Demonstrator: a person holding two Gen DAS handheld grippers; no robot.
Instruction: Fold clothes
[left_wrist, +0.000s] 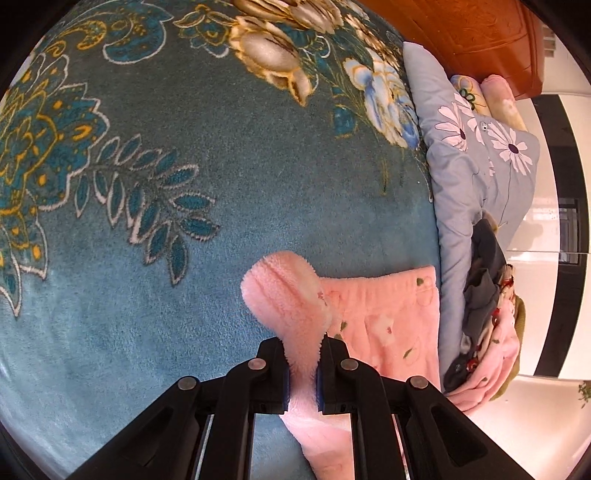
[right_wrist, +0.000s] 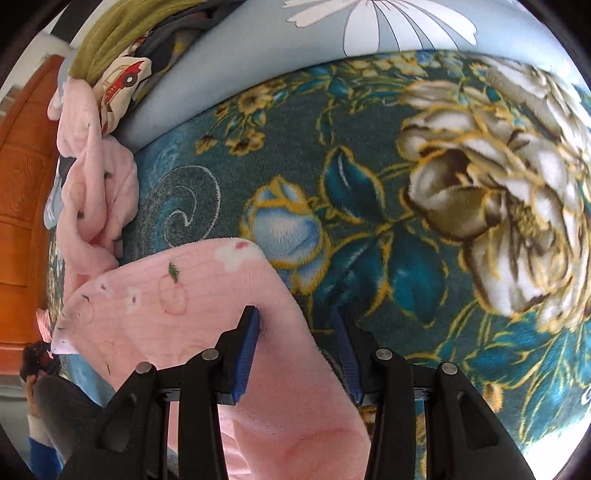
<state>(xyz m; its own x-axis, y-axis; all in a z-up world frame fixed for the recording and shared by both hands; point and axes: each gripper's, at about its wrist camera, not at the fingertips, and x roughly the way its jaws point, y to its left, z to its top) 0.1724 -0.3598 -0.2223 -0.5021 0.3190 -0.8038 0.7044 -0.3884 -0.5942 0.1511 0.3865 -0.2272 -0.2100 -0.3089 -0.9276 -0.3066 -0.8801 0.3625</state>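
L gripper (left_wrist: 303, 345) is clamped tight on a bunched fold of the pink garment (left_wrist: 384, 317), which lies on the teal floral blanket (left_wrist: 166, 258) w/ its flat part running right from the gripper toward the grey pillow (left_wrist: 476, 166) and the clothes pile (left_wrist: 487, 314) just beyond. R gripper (right_wrist: 301, 328) is wide open w/ the garment (right_wrist: 177, 295) passing between its fingers: left pad (right_wrist: 245, 354) touches the fabric, right one sits clear over the blanket (right_wrist: 369, 177), nothing pinched. Up-left of the garment there, a crumpled pink piece (right_wrist: 92, 192) hangs from the pile (right_wrist: 122, 55).
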